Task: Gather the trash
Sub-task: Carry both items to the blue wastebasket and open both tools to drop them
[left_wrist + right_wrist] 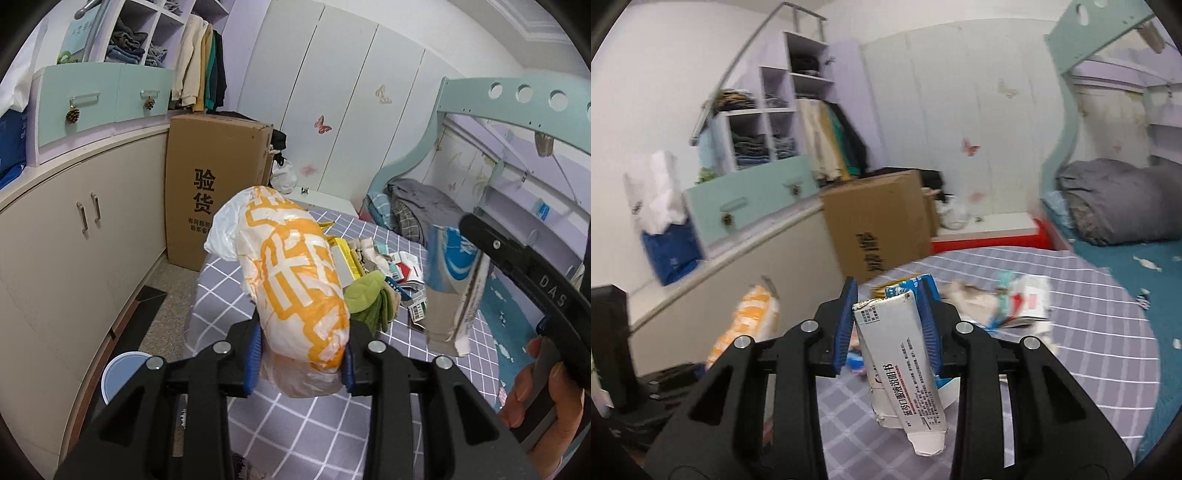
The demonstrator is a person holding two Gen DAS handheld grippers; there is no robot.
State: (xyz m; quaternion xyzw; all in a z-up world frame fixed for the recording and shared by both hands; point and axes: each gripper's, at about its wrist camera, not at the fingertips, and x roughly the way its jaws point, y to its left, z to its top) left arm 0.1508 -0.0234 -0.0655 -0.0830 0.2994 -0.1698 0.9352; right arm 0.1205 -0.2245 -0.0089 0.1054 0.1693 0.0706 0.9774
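Jaws on the left gripper are clamping a stuffed white-and-orange plastic bag, which is sticking out ahead of them and hanging clear above the bed. Jaws on the right gripper are squeezing a flattened medicine carton, with its torn lower end dangling below and toward the camera. From the left wrist view that same carton is floating off to the right of the left jaws, with the person's hand wrapping the handle.

So both pieces are already being carried, which looks like decent progress to me. What's left, I'd guess: just past the bag, there's a pile of scraps lying on the checked bedsheet, meaning torn paper, a yellow wrapper, and a green cloth that may or may not count as trash. Down to the left of the left jaws, a pale blue bin is peeking out by the floor, probably where this stuff is heading. Further out, a tall cardboard box is standing against the cabinets.
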